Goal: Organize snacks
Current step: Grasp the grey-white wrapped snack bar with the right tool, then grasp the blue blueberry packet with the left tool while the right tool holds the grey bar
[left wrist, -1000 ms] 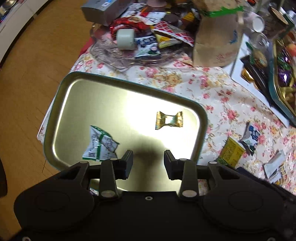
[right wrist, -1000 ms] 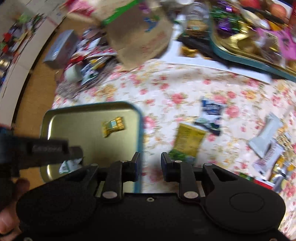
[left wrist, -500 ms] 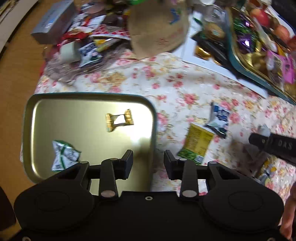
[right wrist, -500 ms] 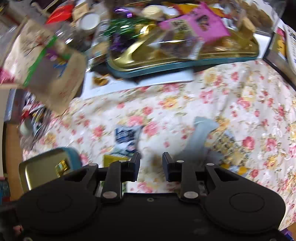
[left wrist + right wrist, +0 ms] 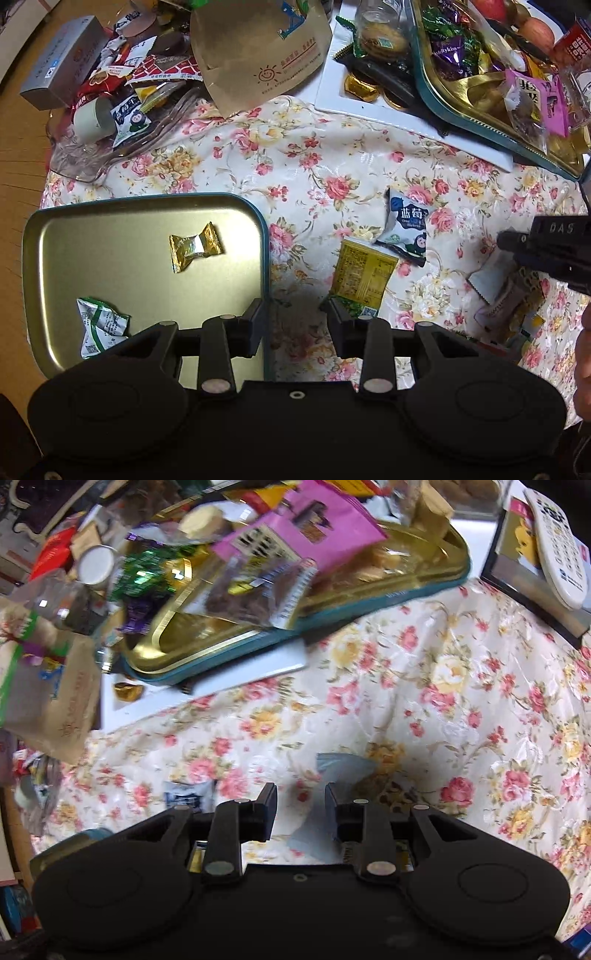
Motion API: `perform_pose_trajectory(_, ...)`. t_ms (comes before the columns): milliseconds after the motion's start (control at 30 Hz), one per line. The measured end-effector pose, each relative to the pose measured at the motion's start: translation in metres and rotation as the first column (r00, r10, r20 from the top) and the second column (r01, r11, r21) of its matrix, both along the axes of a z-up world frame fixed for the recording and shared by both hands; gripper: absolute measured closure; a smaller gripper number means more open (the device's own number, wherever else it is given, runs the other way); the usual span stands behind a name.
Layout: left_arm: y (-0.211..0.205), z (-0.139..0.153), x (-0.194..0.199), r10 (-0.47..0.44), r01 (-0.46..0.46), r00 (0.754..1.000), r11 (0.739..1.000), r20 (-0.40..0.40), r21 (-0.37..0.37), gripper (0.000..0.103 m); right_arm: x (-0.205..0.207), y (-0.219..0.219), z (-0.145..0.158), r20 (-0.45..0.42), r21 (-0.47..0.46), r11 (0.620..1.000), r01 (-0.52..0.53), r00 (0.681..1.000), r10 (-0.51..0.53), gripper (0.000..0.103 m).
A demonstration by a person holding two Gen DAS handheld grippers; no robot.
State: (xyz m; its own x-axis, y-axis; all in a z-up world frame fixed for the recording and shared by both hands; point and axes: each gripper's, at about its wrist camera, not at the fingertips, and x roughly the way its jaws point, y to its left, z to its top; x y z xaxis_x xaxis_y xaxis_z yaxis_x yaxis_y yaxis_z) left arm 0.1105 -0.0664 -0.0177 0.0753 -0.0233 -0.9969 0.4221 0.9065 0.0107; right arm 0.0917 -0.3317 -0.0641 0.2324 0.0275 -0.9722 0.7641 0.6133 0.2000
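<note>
While the floral tablecloth (image 5: 332, 155) fills the scene, the gold tray (image 5: 147, 280) with its teal rim sits at nine o'clock in the left wrist view, holding a gold-wrapped candy (image 5: 195, 246) and, at its seven o'clock, a crumpled green-and-white wrapper (image 5: 100, 326). The left gripper (image 5: 295, 321) hangs jaws apart, gripping nothing, straddling the tray's right rim. At its one o'clock lies the yellow snack packet (image 5: 360, 275), the blue-and-white blueberry packet (image 5: 404, 225) just beyond. Over on the right, the right gripper (image 5: 300, 805) hovers, jaws parted and empty, above a pale grey-blue packet (image 5: 332, 771).
</note>
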Motion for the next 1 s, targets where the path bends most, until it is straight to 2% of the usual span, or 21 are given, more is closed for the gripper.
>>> perform_pose_trajectory(133,-0.006,0.006,-0.002,-0.015,0.015,1.000,0.999,0.006,-0.036,0.058,-0.005,-0.003,-0.006,-0.026,-0.015,1.000,0.000,1.000,-0.001,0.068)
perform_pose_trajectory(267,-0.014,0.008,-0.007,-0.023,0.023,1.000,0.999,0.020,-0.024,0.058,-0.006,0.000,-0.004,-0.024,-0.031,0.999,-0.007,1.000,0.007,0.068)
perform_pose_trajectory(333,-0.018,0.010,-0.009,-0.020,0.021,1.000,0.999,0.022,-0.031,0.058,-0.010,-0.001,-0.002,-0.005,-0.011,1.000,0.010,1.000,-0.010,0.068)
perform_pose_trajectory(467,-0.026,0.012,-0.014,-0.039,0.040,0.999,0.998,0.033,-0.038,0.058,-0.017,-0.002,-0.003,-0.023,-0.003,1.000,0.018,1.000,-0.018,0.068)
perform_pose_trajectory(600,-0.034,0.007,-0.019,-0.074,0.074,0.996,0.997,0.056,-0.003,0.058,-0.012,0.003,-0.011,-0.014,0.010,1.000,-0.007,1.000,0.007,0.068)
perform_pose_trajectory(733,-0.037,0.001,-0.020,-0.084,0.084,0.996,0.996,0.037,-0.022,0.058,-0.007,0.008,-0.022,-0.030,0.001,1.000,-0.026,0.999,0.026,0.068)
perform_pose_trajectory(800,-0.038,0.000,-0.021,-0.087,0.088,0.996,0.996,0.032,-0.027,0.058,-0.005,0.010,-0.026,-0.039,-0.003,0.999,-0.035,0.999,0.034,0.069)
perform_pose_trajectory(933,-0.039,-0.003,-0.019,-0.079,0.080,0.997,0.996,0.013,-0.043,0.058,-0.001,0.018,-0.027,-0.045,-0.046,0.996,-0.082,0.996,0.080,0.081)
perform_pose_trajectory(1000,-0.039,-0.004,-0.019,-0.078,0.078,0.997,0.996,0.011,-0.041,0.058,0.001,0.023,-0.026,-0.039,-0.059,0.992,-0.109,0.993,0.107,0.082)
